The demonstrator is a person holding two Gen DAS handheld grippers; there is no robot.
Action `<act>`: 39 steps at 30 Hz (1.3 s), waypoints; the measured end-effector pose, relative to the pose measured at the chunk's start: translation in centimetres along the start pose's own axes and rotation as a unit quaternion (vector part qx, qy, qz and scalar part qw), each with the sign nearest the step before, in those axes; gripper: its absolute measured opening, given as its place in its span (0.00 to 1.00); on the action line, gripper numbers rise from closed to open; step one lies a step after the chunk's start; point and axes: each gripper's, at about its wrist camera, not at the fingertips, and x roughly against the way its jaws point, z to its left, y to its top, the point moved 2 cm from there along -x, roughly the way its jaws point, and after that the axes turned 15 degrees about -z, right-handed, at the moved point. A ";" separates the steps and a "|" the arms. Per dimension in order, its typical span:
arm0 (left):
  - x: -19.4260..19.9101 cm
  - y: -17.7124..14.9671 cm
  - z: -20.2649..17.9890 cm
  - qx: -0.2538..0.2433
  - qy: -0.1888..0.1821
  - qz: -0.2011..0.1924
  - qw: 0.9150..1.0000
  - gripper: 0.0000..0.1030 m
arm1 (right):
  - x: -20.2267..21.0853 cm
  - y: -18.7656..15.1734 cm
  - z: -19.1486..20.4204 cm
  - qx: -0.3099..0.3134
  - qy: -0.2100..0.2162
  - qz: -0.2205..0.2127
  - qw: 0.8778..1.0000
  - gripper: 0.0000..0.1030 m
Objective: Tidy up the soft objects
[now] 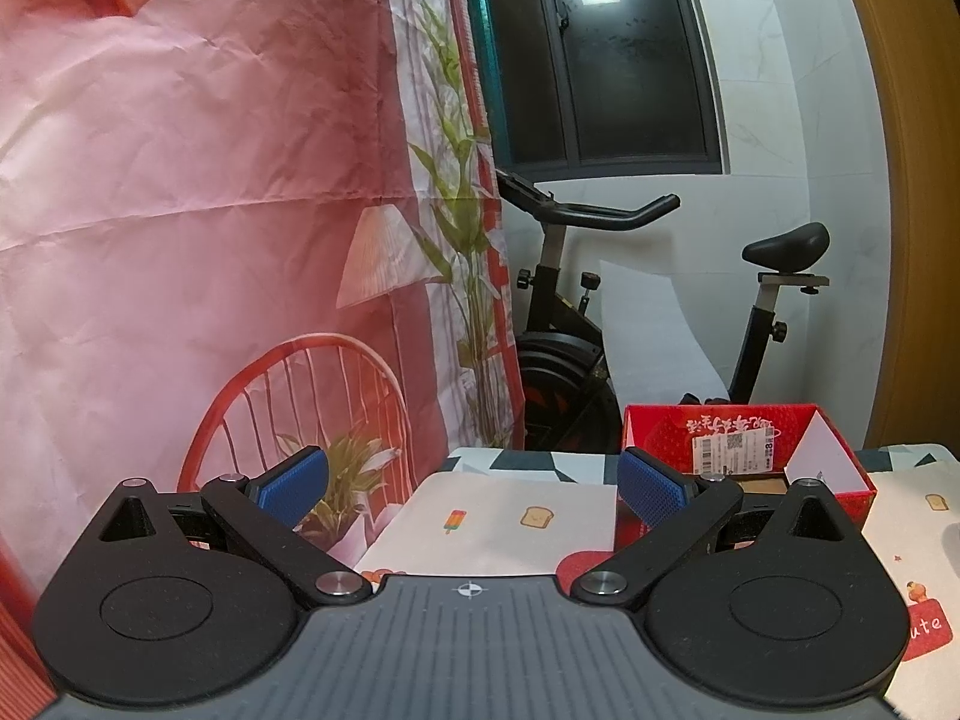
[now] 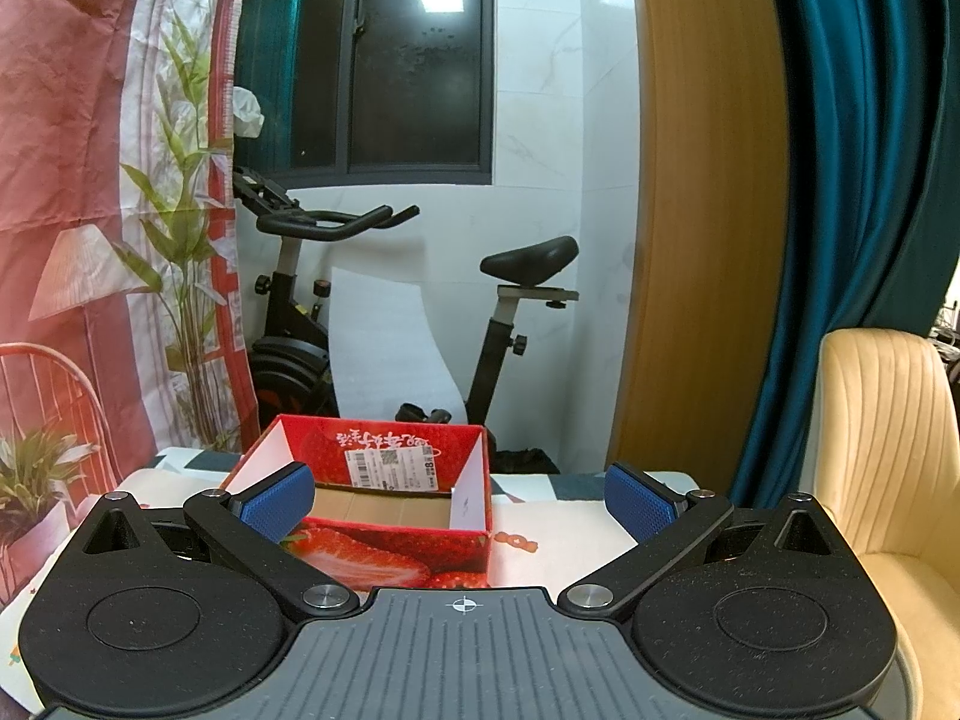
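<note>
A red strawberry-print cardboard box (image 2: 390,552) stands open on the table, its brown floor bare and a white label on its far inner wall. My right gripper (image 2: 459,507) is open just in front of the box, the left blue pad (image 2: 279,504) overlapping the box's near left corner. In the left wrist view the same box (image 1: 840,480) sits at the right. My left gripper (image 1: 474,489) is open over the tablecloth, with nothing between its pads, its right pad (image 1: 651,495) in front of the box's left side. No soft object shows in either view.
The table wears a white cloth (image 1: 510,528) with small food prints. A pink printed backdrop (image 1: 180,240) hangs at the left. Behind the table stands an exercise bike (image 2: 312,324) below a dark window. A cream chair (image 2: 888,450) and teal curtain (image 2: 852,150) lie to the right.
</note>
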 end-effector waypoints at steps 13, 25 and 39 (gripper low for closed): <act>0.0 -0.2 0.0 0.003 0.001 0.002 1.000 1.00 | -0.3 -1.1 -0.2 -0.020 0.017 0.005 1.000 1.00; -0.5 2.9 6.4 -0.064 0.058 -0.034 0.996 1.00 | -1.3 -1.3 -0.2 -0.062 0.046 0.007 0.997 1.00; -3.4 2.2 10.8 -0.084 0.060 -0.003 0.995 1.00 | -4.2 -6.0 0.8 -0.058 0.047 -0.021 0.997 1.00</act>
